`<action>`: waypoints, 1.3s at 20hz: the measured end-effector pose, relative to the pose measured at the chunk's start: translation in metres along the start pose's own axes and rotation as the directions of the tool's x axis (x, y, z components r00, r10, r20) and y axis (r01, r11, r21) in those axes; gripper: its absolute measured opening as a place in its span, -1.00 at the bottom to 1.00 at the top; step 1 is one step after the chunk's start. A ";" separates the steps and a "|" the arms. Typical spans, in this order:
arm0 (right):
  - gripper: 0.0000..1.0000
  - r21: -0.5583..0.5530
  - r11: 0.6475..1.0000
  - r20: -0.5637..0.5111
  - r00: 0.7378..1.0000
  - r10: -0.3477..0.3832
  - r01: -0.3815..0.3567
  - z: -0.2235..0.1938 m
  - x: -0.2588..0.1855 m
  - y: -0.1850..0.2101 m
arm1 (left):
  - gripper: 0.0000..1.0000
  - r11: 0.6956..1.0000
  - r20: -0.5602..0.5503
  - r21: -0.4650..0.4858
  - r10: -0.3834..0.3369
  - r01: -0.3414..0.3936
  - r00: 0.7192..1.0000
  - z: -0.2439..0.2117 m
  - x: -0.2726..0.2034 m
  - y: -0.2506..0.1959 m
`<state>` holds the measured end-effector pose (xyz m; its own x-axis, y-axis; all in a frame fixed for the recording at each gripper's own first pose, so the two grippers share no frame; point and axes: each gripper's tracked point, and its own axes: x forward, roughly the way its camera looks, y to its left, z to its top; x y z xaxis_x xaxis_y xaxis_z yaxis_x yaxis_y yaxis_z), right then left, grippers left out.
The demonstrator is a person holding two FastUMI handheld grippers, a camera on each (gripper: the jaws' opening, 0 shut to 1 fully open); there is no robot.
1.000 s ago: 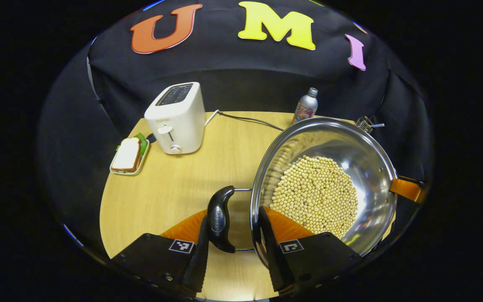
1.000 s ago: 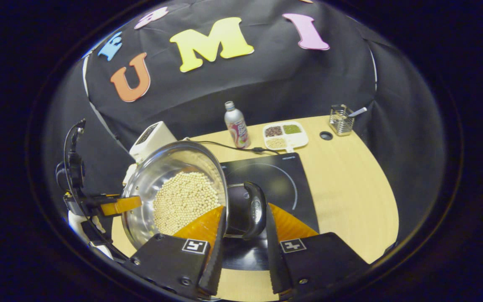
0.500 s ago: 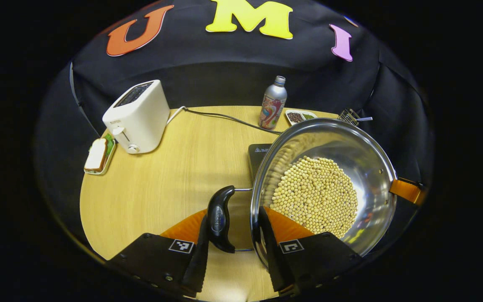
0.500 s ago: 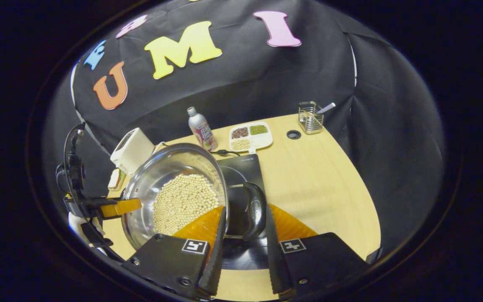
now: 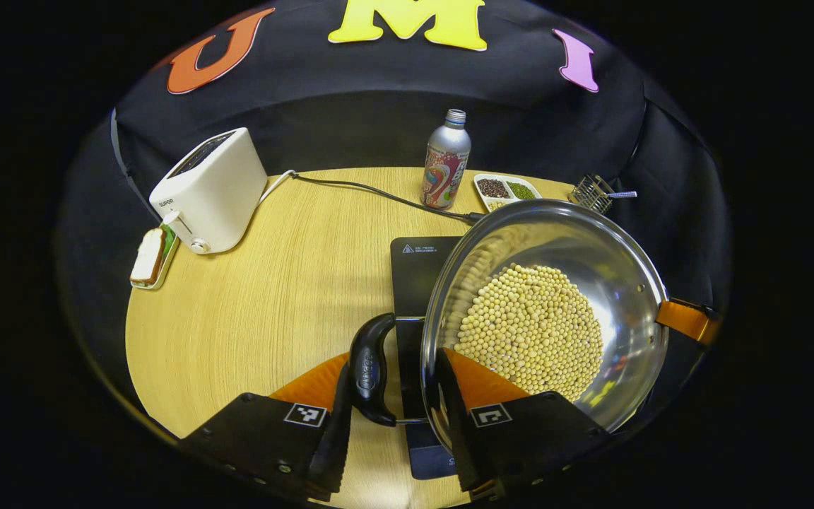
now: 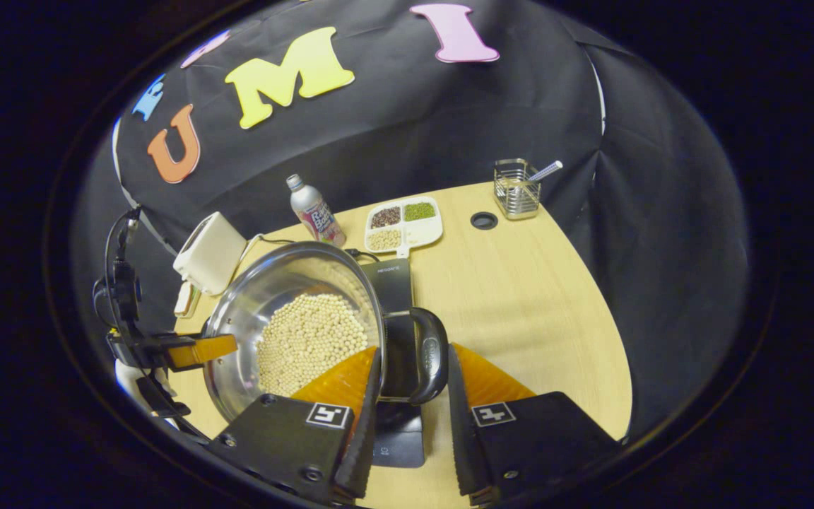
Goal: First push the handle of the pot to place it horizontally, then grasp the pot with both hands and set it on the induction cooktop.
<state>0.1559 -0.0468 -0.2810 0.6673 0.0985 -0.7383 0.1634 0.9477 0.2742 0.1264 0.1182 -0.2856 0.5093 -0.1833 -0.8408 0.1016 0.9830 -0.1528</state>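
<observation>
A steel pot (image 5: 591, 261) (image 6: 266, 297) holding pale round beans hangs between both grippers, with its black side handles level. My left gripper (image 5: 394, 378) clamps one handle (image 5: 370, 367), with its other finger inside the pot wall. My right gripper (image 6: 410, 371) clamps the opposite handle (image 6: 434, 353) the same way. The black induction cooktop (image 5: 414, 265) (image 6: 389, 274) lies under the pot, partly hidden by it. Whether the pot touches it I cannot tell. The other gripper shows across the pot in each view (image 5: 686, 319) (image 6: 195, 348).
At the back left stands a white toaster (image 5: 205, 189), and beside it a sandwich plate (image 5: 150, 256). A bottle (image 5: 444, 168), a divided tray of beans (image 5: 506, 189) and a wire holder (image 6: 516, 189) stand at the back. A cable (image 5: 372, 189) runs to the cooktop.
Both grippers carried the pot sideways across the table. The toaster slid away left and the cooktop came into the left gripper view under the pot. The grips are unchanged.
</observation>
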 end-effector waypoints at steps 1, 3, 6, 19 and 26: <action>-0.07 -0.004 1.000 -0.008 1.000 0.006 -0.006 0.001 0.005 0.000 | 0.17 1.000 -0.001 -0.003 0.006 -0.006 1.000 0.001 -0.001 0.000; -0.07 -0.007 1.000 -0.022 1.000 0.017 -0.017 0.003 0.015 -0.001 | 0.08 1.000 -0.008 -0.012 0.022 -0.022 1.000 0.002 -0.005 0.001; -0.07 -0.018 0.999 -0.045 0.998 0.033 -0.034 0.005 0.027 0.000 | 0.17 0.999 -0.017 -0.019 0.038 -0.038 0.999 0.000 -0.005 0.003; -0.05 -0.001 0.995 0.000 0.995 0.103 -0.103 -0.002 0.041 -0.007 | 0.19 1.000 0.006 0.019 0.018 -0.018 1.000 0.005 0.007 0.004; -0.05 0.001 0.993 0.025 0.993 0.116 -0.117 -0.003 0.042 -0.008 | 0.19 0.999 0.064 0.018 0.039 -0.040 0.997 0.003 0.007 0.004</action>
<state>0.1803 -0.0497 -0.3155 0.6994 0.2007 -0.6860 0.0855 0.9294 0.3591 0.1331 0.1209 -0.2905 0.5667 -0.1450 -0.8111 0.0965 0.9893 -0.1095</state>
